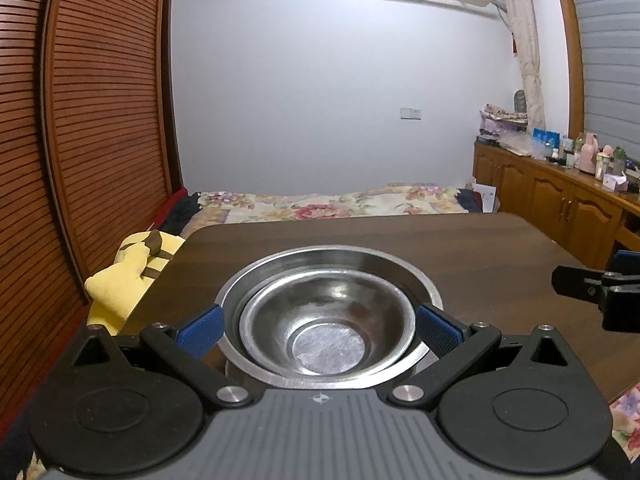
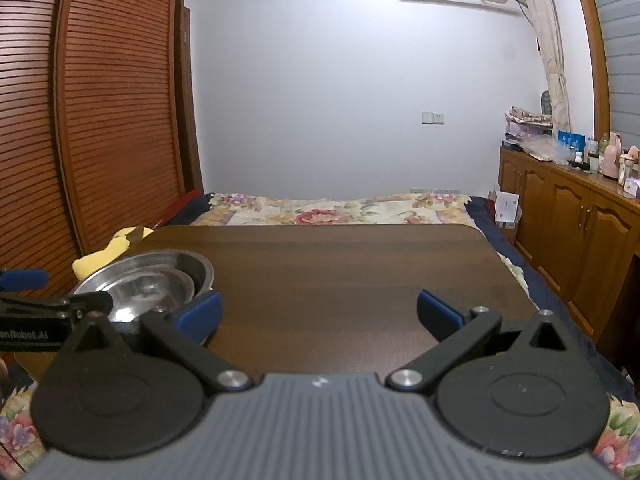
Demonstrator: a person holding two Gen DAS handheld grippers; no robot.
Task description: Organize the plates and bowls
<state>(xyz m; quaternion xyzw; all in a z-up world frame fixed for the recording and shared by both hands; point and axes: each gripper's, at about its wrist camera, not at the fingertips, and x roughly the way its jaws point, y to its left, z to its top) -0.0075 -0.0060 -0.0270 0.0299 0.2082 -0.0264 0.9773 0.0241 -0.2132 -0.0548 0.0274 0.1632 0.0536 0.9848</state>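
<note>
The nested bowls sit on the dark wood surface (image 1: 480, 240) toward its left side, a small bowl (image 1: 326, 320) resting inside a big bowl (image 1: 384, 268), both steel and both upright with mouths up. The left gripper (image 1: 320, 326) is right at them: its 2 blue-padded fingers (image 1: 202, 330) stand apart, 1 on each side of the stack, flanking the outer rim without clearly pressing it, so contact cannot be told from this view. The stack lies dead ahead between those fingers, centred on the gripper's line, and being round it has no long axis to line up with. The right gripper (image 2: 320, 314) hangs over bare surface to the right, its fingers (image 2: 438, 312) also spread and holding nothing; from its own camera the bowls (image 2: 160, 284) lie off to the front left, well apart from its fingers. So the left one is plainly nearer and looks like the one to act, either closing across the rim or backing off if the nesting counts as done. No plates show in either view. The stack sits fairly near the surface's left edge, with a yellow plush toy (image 1: 128, 276) just beyond, so a sideways shove could be risky
</note>
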